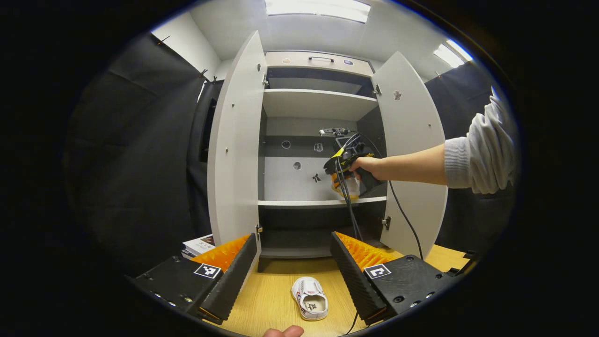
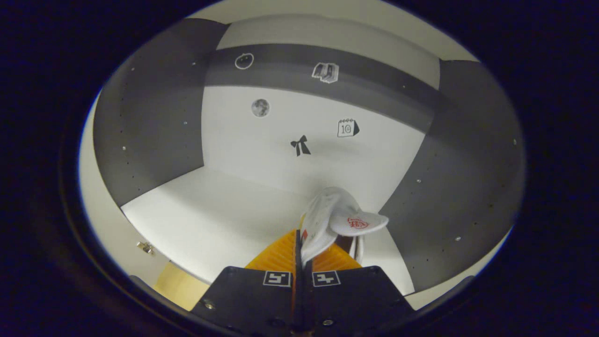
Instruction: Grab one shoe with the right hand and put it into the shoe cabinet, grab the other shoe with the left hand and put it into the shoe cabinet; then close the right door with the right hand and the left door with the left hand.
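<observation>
Nearest to me in the left gripper view, my left gripper (image 1: 294,274) hangs low over the wooden table (image 1: 262,309) with its jaws spread wide and nothing between them. A white shoe (image 1: 310,297) lies flat on the table in the gap between the fingers, touching neither. It has small red and dark print on the insole, too small for me to read. A fingertip (image 1: 283,332) pokes in at the very bottom edge. A stack of books (image 1: 200,245) sits on the left, by the foot of the open left door (image 1: 233,145).

Farther off stands the shoe cabinet (image 1: 318,105), with the right door (image 1: 413,154) open too. A bare forearm in a grey sleeve (image 1: 482,150) reaches in from the right, its hand (image 1: 367,166) holding my right gripper (image 1: 344,161) inside the middle compartment, above the middle shelf (image 1: 318,202).

In the right gripper view, the right gripper (image 2: 302,248) has its jaws closed on the other shoe (image 2: 334,220), which hangs above the white shelf floor (image 2: 220,220) near the right wall. Its tongue carries a red logo I cannot make out. On the back panel (image 2: 299,117) are stickers: a bow (image 2: 300,145) and a calendar (image 2: 347,127) showing "10".
</observation>
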A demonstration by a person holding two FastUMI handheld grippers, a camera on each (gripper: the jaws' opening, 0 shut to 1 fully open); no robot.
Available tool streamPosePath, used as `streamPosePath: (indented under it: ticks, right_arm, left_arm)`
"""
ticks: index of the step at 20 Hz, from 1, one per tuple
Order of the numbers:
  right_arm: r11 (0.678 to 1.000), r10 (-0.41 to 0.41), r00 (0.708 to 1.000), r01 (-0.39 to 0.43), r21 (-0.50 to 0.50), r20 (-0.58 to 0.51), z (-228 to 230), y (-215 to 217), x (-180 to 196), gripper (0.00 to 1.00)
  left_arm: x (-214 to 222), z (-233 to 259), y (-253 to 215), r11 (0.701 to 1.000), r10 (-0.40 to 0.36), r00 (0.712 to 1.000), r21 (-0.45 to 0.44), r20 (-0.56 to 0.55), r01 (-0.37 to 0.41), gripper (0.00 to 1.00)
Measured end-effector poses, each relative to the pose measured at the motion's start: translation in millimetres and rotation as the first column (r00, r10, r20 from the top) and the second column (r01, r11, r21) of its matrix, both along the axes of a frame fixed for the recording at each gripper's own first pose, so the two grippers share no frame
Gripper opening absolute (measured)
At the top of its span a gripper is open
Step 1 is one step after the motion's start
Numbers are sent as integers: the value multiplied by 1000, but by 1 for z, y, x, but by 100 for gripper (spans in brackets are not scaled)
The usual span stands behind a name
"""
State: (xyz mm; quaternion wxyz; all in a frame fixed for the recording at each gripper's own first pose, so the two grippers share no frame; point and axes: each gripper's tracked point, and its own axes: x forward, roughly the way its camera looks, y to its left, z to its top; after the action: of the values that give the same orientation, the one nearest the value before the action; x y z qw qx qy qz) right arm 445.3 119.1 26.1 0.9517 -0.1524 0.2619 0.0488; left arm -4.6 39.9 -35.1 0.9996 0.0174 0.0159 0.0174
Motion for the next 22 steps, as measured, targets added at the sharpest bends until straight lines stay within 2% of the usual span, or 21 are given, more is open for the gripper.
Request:
streamPosePath:
  ticks: [2, 3, 6, 10, 12, 13, 14, 15, 18, 21, 22]
  right_arm:
    - [1000, -25, 999, 25, -1, -27, -4, -1, 4, 6]
    - [999, -36, 998, 36, -3, -48, -7, -2, 3, 1]
    - [998, -61, 992, 62, 11, -114, -15, 0, 9, 4]
    - [996, -80, 991, 83, 28, -105, -7, -4, -1, 5]
    - [996, -50, 997, 55, 71, -65, 9, -2, -13, 17]
    - [997, -39, 999, 41, 69, -28, 22, -7, -22, 27]
    - [997, -26, 1000, 25, 67, 7, 32, -10, -33, 27]
    - [998, -15, 999, 12, 69, 45, 40, -12, -47, 35]
    - [994, 21, 986, -39, 102, 165, 56, -19, -101, 35]
    - [988, 37, 967, -75, 138, 254, 47, -32, -163, 36]
    - [983, 39, 961, -86, 163, 273, 38, -36, -184, 42]
  left_arm:
    - [1, -1, 7, 1000, 17, 1000, 1, -1, -17, 95]
    - [2, -2, 9, 1000, 22, 1000, 0, -6, -22, 95]
    - [4, -5, 11, 1000, 22, 1000, -4, -18, -22, 95]
    - [6, -11, 7, 1000, -5, 999, -12, -32, 4, 95]
    - [7, -14, 9, 1000, -7, 999, -14, -38, 7, 95]
    - [8, -17, 9, 1000, -7, 999, -15, -45, 6, 95]
    - [9, -19, 10, 1000, -4, 999, -15, -48, 3, 95]
    - [10, -20, 11, 1000, -1, 999, -14, -48, 0, 95]
    - [12, -30, 12, 1000, 2, 998, -1, -61, -2, 95]
    - [12, -41, 10, 1000, -2, 997, 11, -74, 3, 95]
    - [12, -44, 8, 1000, -8, 997, 14, -76, 9, 95]
